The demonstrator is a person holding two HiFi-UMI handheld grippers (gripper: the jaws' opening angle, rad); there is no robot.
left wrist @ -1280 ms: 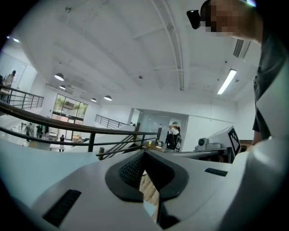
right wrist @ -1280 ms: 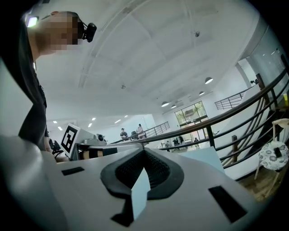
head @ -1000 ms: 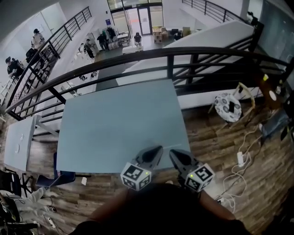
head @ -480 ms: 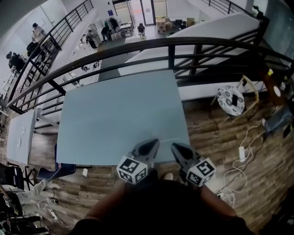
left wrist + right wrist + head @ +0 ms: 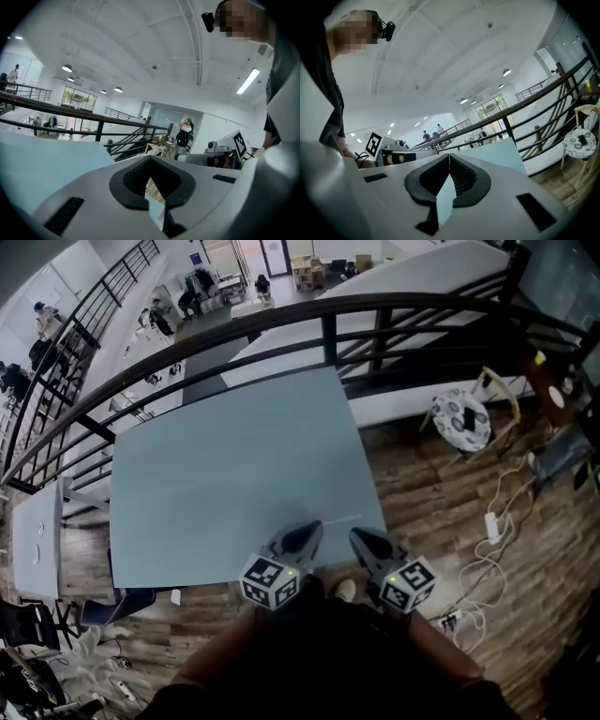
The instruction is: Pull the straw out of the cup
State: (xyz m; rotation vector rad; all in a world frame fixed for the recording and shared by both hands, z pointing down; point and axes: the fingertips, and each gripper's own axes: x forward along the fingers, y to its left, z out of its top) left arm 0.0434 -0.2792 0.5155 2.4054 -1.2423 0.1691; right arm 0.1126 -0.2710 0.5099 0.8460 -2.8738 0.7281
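Observation:
No cup shows in any view. A thin pale straw-like line (image 5: 342,518) lies flat on the blue-grey table (image 5: 225,474), near its front right corner. My left gripper (image 5: 307,531) and right gripper (image 5: 358,536) hover side by side over the table's front edge, just short of that line. In the left gripper view the left gripper (image 5: 150,158) has its jaws closed together with nothing between them. The right gripper (image 5: 449,156) looks the same in its own view, pointing up over the table toward the railing.
A black railing (image 5: 375,310) runs behind the table. To the right, on the wood floor, stand a stool with a patterned seat (image 5: 461,420) and a power strip with cables (image 5: 490,521). A second table (image 5: 33,531) stands at the left.
The head view has swung a little, so the table sits further left and up in frame. Both grippers stay shut at the front edge, barely moved.

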